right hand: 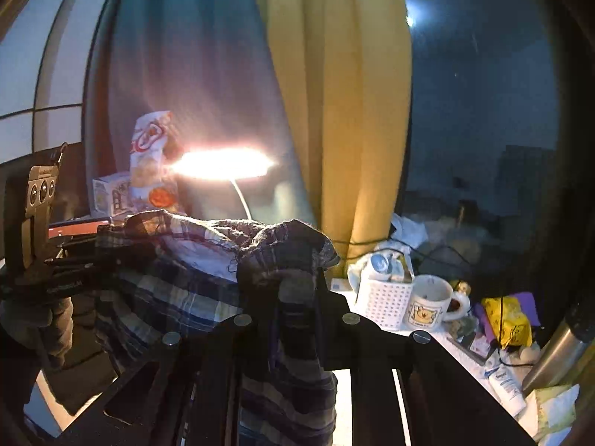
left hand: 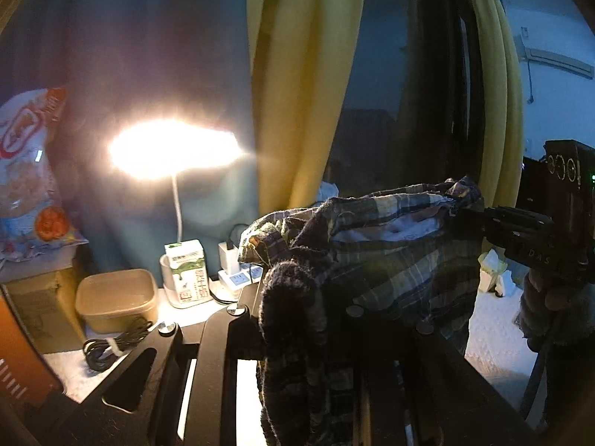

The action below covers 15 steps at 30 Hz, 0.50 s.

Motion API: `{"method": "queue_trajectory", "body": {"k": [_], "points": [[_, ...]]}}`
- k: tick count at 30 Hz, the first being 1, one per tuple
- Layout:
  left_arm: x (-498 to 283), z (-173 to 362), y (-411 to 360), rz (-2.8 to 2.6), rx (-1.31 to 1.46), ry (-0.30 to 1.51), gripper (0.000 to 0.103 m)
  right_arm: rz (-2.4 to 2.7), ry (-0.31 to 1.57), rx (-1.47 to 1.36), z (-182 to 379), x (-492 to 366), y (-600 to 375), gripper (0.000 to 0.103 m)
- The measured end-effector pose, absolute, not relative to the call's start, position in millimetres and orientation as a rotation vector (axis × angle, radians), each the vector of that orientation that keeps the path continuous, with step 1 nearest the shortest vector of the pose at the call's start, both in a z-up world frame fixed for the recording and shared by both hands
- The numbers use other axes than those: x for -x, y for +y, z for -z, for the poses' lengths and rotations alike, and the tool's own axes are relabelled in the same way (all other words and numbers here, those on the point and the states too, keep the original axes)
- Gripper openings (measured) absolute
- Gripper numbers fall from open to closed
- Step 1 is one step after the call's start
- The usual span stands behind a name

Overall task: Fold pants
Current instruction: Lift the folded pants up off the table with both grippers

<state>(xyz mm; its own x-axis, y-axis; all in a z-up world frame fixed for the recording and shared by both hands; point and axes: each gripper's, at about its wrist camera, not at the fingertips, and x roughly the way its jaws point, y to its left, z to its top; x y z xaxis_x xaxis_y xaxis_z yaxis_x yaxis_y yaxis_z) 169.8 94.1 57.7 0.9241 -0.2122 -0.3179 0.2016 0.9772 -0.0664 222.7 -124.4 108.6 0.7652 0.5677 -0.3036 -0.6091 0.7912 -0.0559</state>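
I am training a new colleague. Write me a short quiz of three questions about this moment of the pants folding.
1. True or false: the plaid pants lie flat on the table.
2. Which grippers clamp the pants? A. left only B. right only C. both
3. Fill in: the mug stands right next to a white ____.

Key:
1. False; they hang in the air, stretched between the left gripper and the right gripper.
2. C
3. basket
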Motion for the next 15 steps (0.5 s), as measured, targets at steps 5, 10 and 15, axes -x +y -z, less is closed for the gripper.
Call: {"method": "queue_trajectory", "body": {"k": [5, 10, 15], "points": [[-147.1, -66.6, 105.1, 0.182, 0.043, 0.289, 0.017, -0.666, 0.237, 0.154, -121.7, -199.2, -114.6, 0.015], [-115.2, -76.7, 120.1, 0.143, 0.049, 0.246, 0.017, -0.705, 0.193, 0.166, -136.2, -175.9, -101.2, 0.015], [-82.2, -84.7, 134.6, 0.085, 0.029, 0.218, 0.017, -0.754, 0.158, 0.180, -144.2, -151.2, -84.4, 0.015]]}}
